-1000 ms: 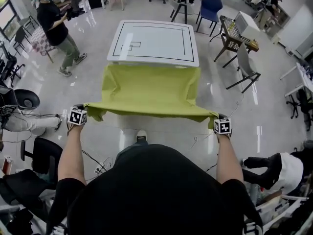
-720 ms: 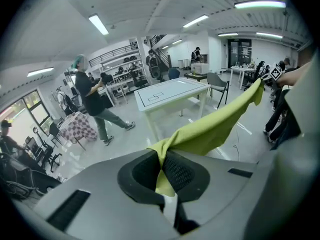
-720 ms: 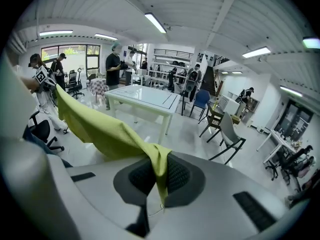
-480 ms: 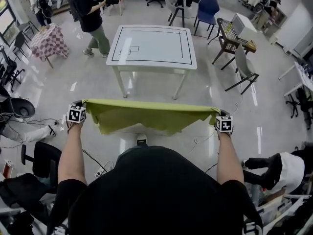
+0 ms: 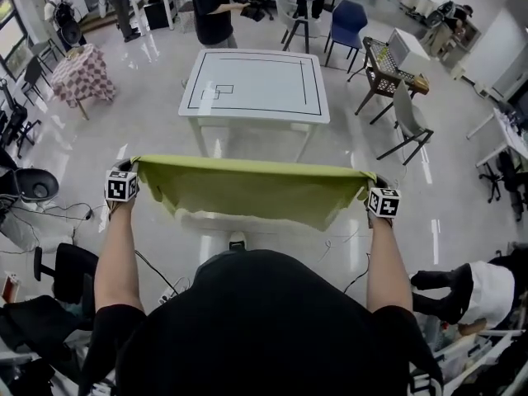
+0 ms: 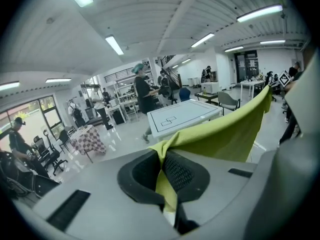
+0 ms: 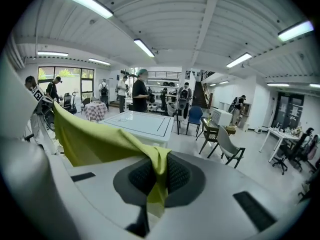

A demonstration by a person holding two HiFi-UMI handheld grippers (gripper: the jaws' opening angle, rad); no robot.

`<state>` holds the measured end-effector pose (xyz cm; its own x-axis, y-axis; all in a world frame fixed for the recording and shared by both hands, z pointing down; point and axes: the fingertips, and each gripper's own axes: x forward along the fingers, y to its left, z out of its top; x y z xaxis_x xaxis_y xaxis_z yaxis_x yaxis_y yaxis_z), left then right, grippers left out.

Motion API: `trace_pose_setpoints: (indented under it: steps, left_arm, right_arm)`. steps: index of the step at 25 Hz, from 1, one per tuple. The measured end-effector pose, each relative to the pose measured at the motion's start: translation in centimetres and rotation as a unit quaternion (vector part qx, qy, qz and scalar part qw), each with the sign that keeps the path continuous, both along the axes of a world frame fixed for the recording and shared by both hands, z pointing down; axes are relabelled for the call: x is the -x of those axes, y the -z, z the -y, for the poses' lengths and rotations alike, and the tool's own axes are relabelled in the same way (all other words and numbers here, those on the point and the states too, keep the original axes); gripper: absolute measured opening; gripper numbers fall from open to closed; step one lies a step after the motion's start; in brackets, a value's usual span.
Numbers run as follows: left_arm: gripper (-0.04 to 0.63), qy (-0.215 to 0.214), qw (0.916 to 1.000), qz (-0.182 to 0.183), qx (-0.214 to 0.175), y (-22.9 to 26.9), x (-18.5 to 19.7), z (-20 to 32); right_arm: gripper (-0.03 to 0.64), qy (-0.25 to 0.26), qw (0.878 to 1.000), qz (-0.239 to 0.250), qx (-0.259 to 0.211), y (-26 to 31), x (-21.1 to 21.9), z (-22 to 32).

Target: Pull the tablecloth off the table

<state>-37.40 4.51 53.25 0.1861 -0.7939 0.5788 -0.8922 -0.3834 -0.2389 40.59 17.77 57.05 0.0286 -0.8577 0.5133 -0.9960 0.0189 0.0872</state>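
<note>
**Yellow-green cloth hangs clear of the table, stretched between both grippers**

The tablecloth is a plain, matte yellow-green sheet held up in the air in front of the wearer. It is well apart from the white table, which stands at 12 o'clock with its top bare apart from black printed lines. In the head view the cloth's upper edge runs nearly straight and taut from one gripper to the other. The sheet below sags in soft folds to a wavy, paler lower hem, which hangs above the glossy floor.

The left gripper holds the cloth's 9 o'clock corner. In the left gripper view its dark ribbed pads are pressed together on a bunched pleat of the fabric. A strip of the cloth trails down between them, and the rest fans away toward 2 o'clock.

The right gripper holds the 3 o'clock corner. In the right gripper view its jaws are likewise clamped on a gathered fold, and the sheet sweeps off toward 10 o'clock.

Beyond the table at 12 o'clock stands a person in dark clothes, and a blue chair is at 1 o'clock.
</note>
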Motion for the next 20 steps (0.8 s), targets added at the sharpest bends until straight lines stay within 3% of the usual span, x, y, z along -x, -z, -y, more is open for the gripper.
trace_pose_setpoints:
  steps: [10,20]
  left_arm:
    - [0.026,0.007,0.9981,-0.021,-0.057,6.0,-0.4,1.7]
    - [0.026,0.004,0.9979,-0.028,-0.059,5.9,-2.2,1.8]
  right_arm:
    - [0.020,0.003,0.998,0.006,-0.059,6.4,-0.5,1.7]
    - [0.020,-0.016,0.996,0.043,-0.080,6.6,-2.3,1.9]
